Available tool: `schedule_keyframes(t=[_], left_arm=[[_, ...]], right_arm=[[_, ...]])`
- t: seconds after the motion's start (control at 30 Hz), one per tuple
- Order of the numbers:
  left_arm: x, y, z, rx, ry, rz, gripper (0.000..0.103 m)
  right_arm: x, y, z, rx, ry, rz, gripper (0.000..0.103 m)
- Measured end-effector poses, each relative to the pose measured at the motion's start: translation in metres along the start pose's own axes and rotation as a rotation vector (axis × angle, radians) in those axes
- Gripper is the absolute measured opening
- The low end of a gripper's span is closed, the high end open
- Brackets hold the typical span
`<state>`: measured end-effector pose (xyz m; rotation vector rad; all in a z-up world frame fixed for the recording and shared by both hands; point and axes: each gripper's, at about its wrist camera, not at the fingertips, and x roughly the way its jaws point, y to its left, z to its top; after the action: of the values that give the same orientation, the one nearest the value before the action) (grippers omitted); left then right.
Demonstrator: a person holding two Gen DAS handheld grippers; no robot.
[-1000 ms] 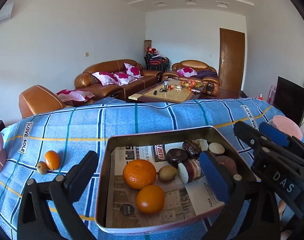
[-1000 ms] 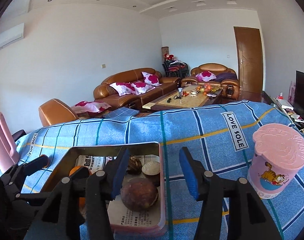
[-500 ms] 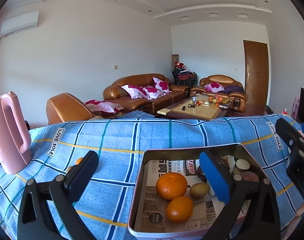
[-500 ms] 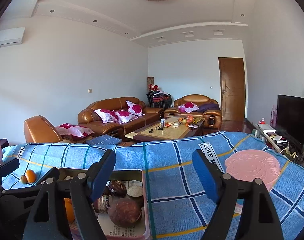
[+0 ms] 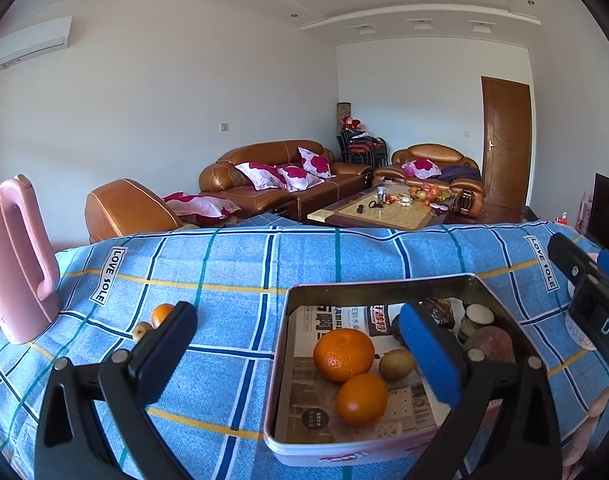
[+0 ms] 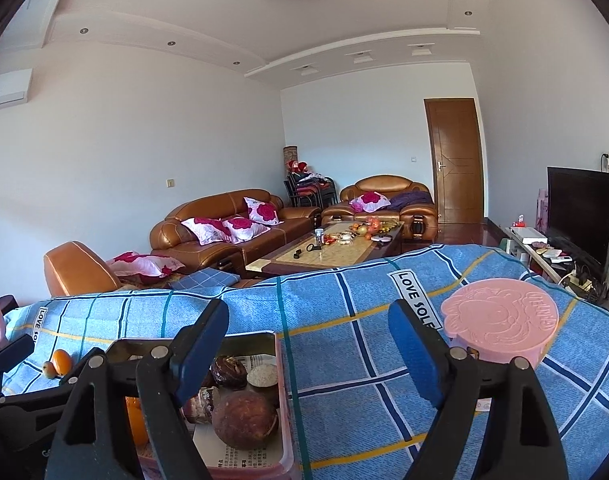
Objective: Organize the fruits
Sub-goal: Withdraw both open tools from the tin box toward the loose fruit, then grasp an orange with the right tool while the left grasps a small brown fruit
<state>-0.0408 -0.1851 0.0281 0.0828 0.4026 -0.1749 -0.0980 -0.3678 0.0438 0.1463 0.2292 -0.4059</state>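
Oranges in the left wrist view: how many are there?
3. Two lie in the tin: one behind, one nearer the camera. A third sits on the cloth, partly behind a finger. More may be hidden.

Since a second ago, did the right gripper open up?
Yes. The right gripper now stands much wider; its right finger sits closer to the pink cup, nothing between them.
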Motion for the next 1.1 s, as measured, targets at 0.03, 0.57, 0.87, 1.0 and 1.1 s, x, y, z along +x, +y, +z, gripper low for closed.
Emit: schedule_keyframes(t=[0.03, 0.57, 0.87, 1.0, 1.1], left_arm=[[-0.002, 0.001, -0.001, 0.002, -0.001, -0.001, 0.103], [-0.001, 0.043, -0.003, 0.128, -0.007, 0.083, 0.103], [0.011, 0.099, -0.003, 0.103, 0.04, 0.141, 0.103], [0.018, 0.122, -0.004, 0.091, 0.07, 0.169, 0.103], [0.026, 0.143, -0.005, 0.071, 0.103, 0.186, 0.103]], right_arm=[[-0.001, 0.0, 0.0, 0.002, 0.001, -0.013, 0.083], [-0.015, 0.053, -0.012, -0.044, 0.054, 0.011, 0.083], [-0.016, 0.116, -0.02, -0.082, 0.069, 0.104, 0.083], [-0.014, 0.143, -0.024, -0.097, 0.08, 0.142, 0.083], [-0.013, 0.162, -0.026, -0.116, 0.083, 0.169, 0.083]])
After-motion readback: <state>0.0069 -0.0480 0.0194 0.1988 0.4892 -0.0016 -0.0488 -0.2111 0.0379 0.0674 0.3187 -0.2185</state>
